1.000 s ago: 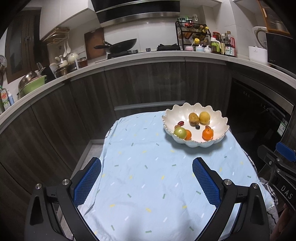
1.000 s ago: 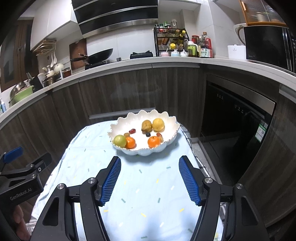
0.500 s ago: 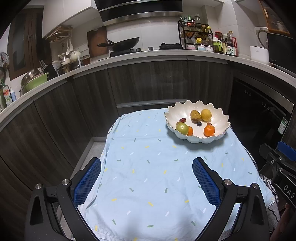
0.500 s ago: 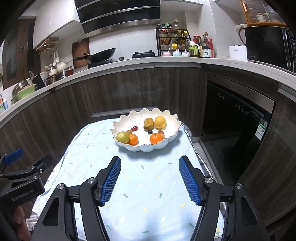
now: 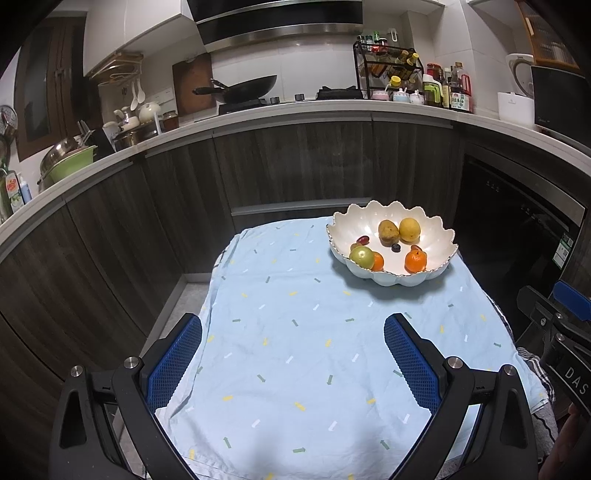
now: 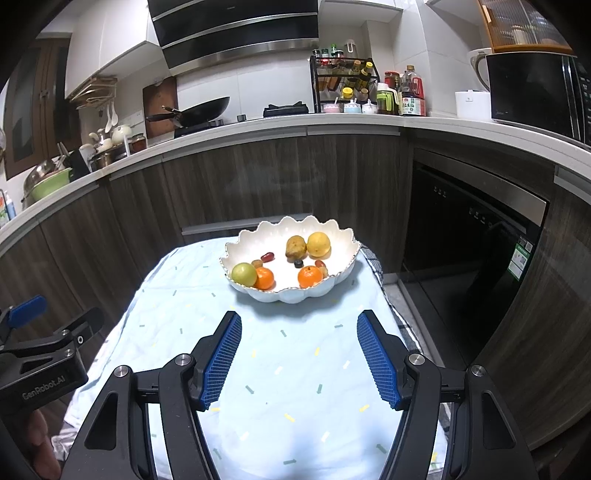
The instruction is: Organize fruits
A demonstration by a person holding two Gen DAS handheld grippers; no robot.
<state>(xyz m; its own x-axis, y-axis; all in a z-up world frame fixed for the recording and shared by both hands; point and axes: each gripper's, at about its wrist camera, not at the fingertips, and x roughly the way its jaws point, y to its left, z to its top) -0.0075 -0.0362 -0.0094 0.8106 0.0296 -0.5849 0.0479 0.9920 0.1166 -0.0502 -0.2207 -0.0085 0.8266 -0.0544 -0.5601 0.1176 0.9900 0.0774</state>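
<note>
White scalloped bowl (image 6: pixel 291 295) at the far right of the blue tablecloth (image 5: pixel 295 350), holding the fruits (image 6: pixel 309 277) — green apple, two oranges, lemon, others. Left gripper (image 5: pixel 293 354) and right gripper (image 6: pixel 299 354) — jaws spread wide, holding nothing, both well short of the bowl, which lies beyond their fingertips.

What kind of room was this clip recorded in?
A home kitchen, almost certainly. A wok sits on the hob under a range hood, and a rack of condiment bottles stands on the countertop. A white fruit bowl rests on a cloth-covered table.
</note>
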